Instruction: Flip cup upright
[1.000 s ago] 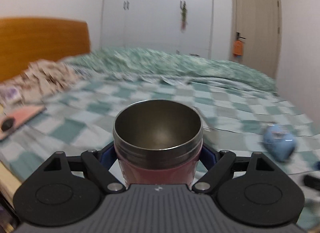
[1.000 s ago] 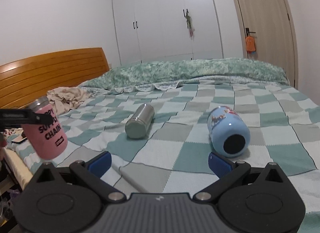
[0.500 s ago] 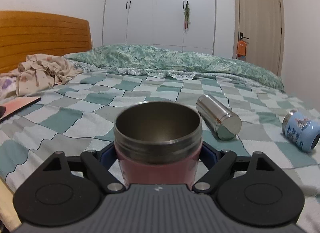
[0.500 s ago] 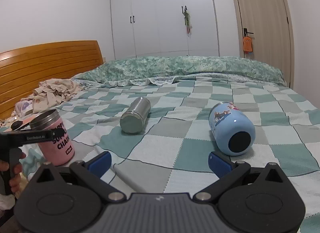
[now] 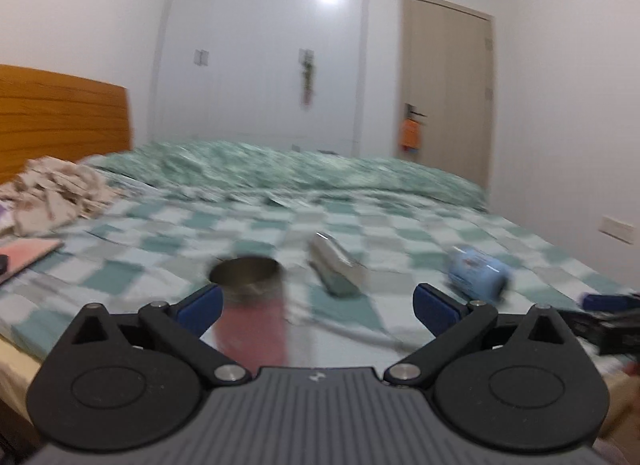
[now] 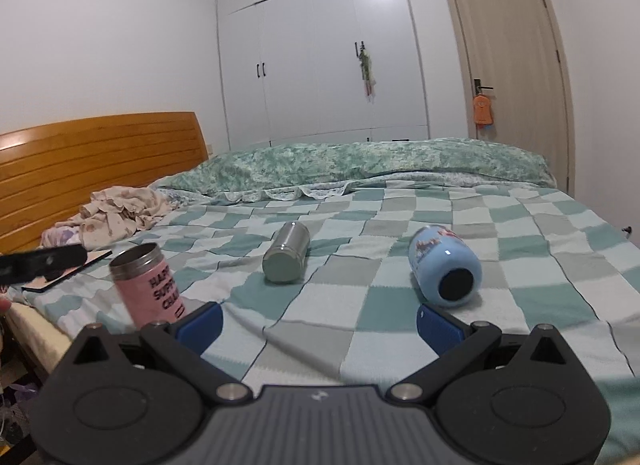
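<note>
A pink cup [image 6: 148, 285] with a steel rim stands upright on the checked bedspread near the bed's left front edge; it also shows blurred in the left wrist view [image 5: 250, 305]. My left gripper [image 5: 318, 303] is open and empty, the pink cup just ahead by its left finger. A steel cup [image 6: 286, 257] and a light blue cup [image 6: 446, 271] lie on their sides mid-bed. My right gripper [image 6: 318, 321] is open and empty, short of the blue cup.
A wooden headboard [image 6: 96, 161] is at the left. Crumpled cloth [image 6: 120, 213] and a flat pink item [image 5: 24, 257] lie near it. A rolled green duvet [image 6: 352, 161] runs along the far side. Wardrobe and door stand behind.
My left gripper has opened and let go of the pink cup, then drawn back; the cup now stands on the bed. The right gripper has lifted slightly.
</note>
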